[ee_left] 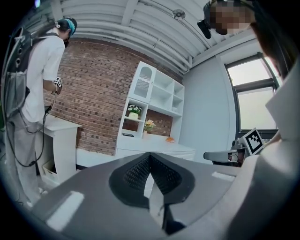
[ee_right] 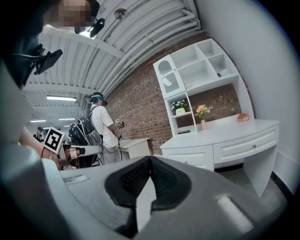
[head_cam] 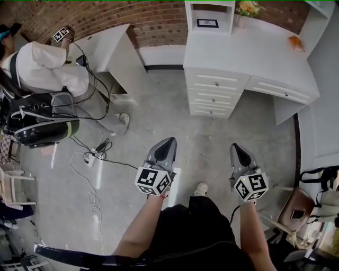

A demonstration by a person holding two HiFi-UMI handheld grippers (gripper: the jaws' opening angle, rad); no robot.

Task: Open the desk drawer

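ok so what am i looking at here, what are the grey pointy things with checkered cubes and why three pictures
Those are two hand-held tools, not a robot: a person carries a left gripper and a right gripper, each bearing a marker cube. The head view comes from a camera on the person's head, looking down. The two gripper views come from cameras riding on each gripper, looking along its jaws. Both grippers are shut and hold nothing. Ahead stands a white desk, its drawers closed, with a vase of flowers on it. At the left stands another person.
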